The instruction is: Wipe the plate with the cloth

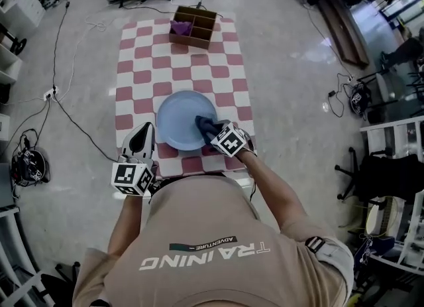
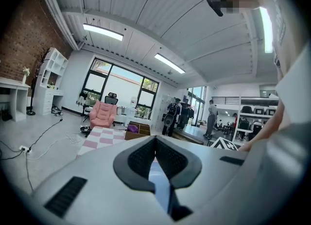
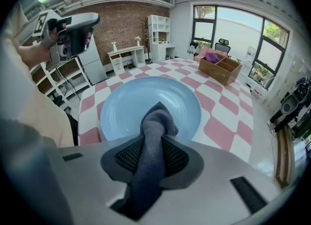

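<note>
1. Closest to the head camera was the person's beige shirt (image 1: 205,246), with both forearms reaching out over the checked tabletop (image 1: 139,60).
2. At the near end of that tabletop lay the pale blue plate (image 1: 179,117), flat and upright. A wooden box (image 1: 193,27) stood well apart at the far end.
3. The right gripper (image 1: 215,132) pointed steeply down and was clamped on the dark blue cloth (image 3: 158,122). The fabric ran between both pads, and its bunched end rested on the plate's near right part.
4. The left gripper (image 1: 146,128) hung just beside the plate's near left rim, pointing roughly level. Its jaws met at the tips with nothing between them, and only a sliver of blue plate showed through the gap behind.
5. By my reading, the wiping step itself was in hand: cloth on plate, much of the surface not yet covered.
6. The next move would call for keeping the clamp firm while sweeping the cloth across the centre and far side with light downward pressure.
7. Nothing held the plate, so it might slide; the left gripper could steady the rim.
</note>
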Demonstrator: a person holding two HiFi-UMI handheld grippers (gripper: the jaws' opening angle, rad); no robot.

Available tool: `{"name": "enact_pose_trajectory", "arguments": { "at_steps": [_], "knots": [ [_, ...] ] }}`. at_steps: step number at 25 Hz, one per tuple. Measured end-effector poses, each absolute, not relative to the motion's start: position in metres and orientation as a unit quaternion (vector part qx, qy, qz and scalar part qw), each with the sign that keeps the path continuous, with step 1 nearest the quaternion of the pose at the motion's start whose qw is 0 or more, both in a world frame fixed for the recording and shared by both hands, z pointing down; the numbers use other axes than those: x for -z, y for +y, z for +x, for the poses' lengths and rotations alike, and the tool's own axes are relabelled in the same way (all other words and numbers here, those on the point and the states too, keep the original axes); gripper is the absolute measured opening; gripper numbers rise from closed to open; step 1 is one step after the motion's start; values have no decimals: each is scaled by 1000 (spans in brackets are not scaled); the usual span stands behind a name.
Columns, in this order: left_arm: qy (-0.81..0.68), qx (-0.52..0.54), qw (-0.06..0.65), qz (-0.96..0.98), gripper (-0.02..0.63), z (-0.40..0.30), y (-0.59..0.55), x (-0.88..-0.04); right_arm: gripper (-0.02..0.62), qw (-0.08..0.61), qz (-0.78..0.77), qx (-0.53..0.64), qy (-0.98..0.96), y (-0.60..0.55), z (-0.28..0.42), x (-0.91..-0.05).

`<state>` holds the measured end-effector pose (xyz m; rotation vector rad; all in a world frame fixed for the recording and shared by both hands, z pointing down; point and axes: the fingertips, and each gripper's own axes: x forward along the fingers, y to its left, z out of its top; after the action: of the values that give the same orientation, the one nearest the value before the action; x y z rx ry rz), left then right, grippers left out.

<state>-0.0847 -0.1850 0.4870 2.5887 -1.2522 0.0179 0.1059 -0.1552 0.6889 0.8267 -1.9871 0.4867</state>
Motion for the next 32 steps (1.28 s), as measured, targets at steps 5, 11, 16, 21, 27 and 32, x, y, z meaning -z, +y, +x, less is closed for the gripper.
{"name": "enact_pose_trajectory", "arguments": {
  "at_steps": [5, 11, 16, 21, 27, 32],
  "knots": [
    [-432, -7, 137, 891, 12, -86, -179, -495, 114, 442, 320, -200, -814, -131, 73, -692],
    [-448, -4, 140, 883, 12, -103, -177, -497, 112, 453, 265, -156, -837, -113, 20, -693],
    [-468, -6, 135, 873, 12, -127, -174, -497, 112, 441, 220, -130, -860, -114, -32, -690],
    [-483, -7, 134, 865, 12, -153, -175, -497, 112, 440, 197, -91, -871, -135, -75, -685],
    [-489, -8, 133, 862, 12, -177, -181, -497, 112, 458, 202, -53, -864, -184, -98, -688],
    [-483, -10, 136, 865, 12, -190, -188, -496, 112, 466, 244, -68, -848, -228, -85, -687]
  ]
}}
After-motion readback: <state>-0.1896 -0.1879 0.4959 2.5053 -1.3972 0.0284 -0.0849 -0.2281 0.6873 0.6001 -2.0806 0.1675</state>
